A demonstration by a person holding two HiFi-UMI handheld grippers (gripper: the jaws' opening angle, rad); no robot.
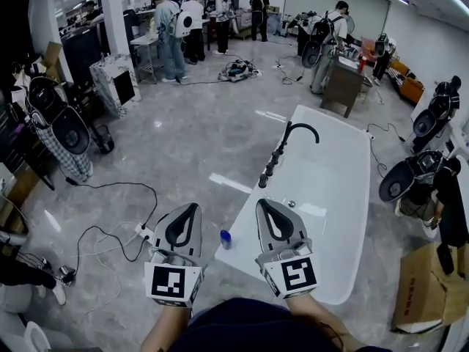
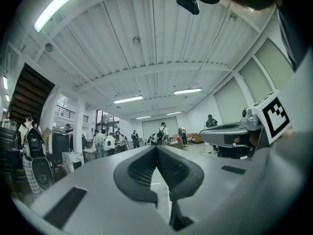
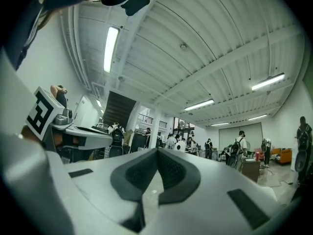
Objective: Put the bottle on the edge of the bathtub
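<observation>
A small bottle with a blue cap (image 1: 226, 238) stands at the near left corner of the white bathtub (image 1: 333, 196); I cannot tell whether it rests on the rim or just beside it. A black faucet (image 1: 282, 152) rises from the tub's left rim. Both grippers are raised and point level over that near corner, the bottle showing between them. The left gripper (image 1: 194, 207) (image 2: 156, 148) is shut with nothing between its pads. The right gripper (image 1: 260, 202) (image 3: 157, 151) is shut and empty too. Each gripper view shows the other gripper alongside.
Black cables and a power strip (image 1: 143, 232) lie on the grey floor left of the tub. A cardboard box (image 1: 425, 288) sits at the right. Gear on stands (image 1: 62, 127) lines the left side, and several people stand at tables (image 1: 344, 79) at the back.
</observation>
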